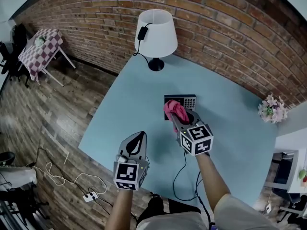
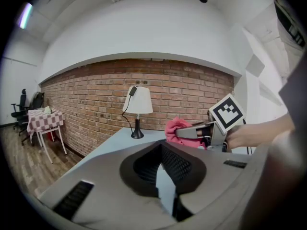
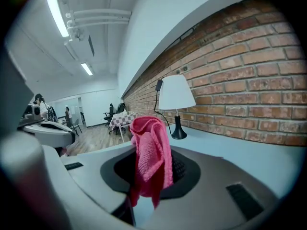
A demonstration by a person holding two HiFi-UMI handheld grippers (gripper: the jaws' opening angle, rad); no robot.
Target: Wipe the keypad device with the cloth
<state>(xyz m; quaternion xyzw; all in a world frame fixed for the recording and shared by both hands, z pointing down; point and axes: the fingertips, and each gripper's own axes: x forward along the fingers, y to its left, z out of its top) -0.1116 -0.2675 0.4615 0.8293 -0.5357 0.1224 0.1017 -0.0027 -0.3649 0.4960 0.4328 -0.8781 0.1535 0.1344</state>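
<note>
With the cloth [image 1: 175, 110] pinched in the right claw [image 1: 180, 122], seemingly over the keypad [image 1: 188, 101] ahead, pressing down comes next; left claw [image 1: 140, 138] closed, empty.

Soft, even indoor light fills all three views, and shadows on the table [image 1: 230, 143] are faint. Ceiling strip lights [image 3: 57, 13] glare white in the right gripper view. Both gripper views bend strongly toward the edges, curving the brick wall [image 2: 96, 99], and their corners fall to black. The grey casing [image 2: 96, 210] nearest the lens looks soft, while the pink cloth [image 3: 149, 157] is crisp. In the head view the floor [image 1: 43, 128] is dimmer and smeared at the left edge.
</note>
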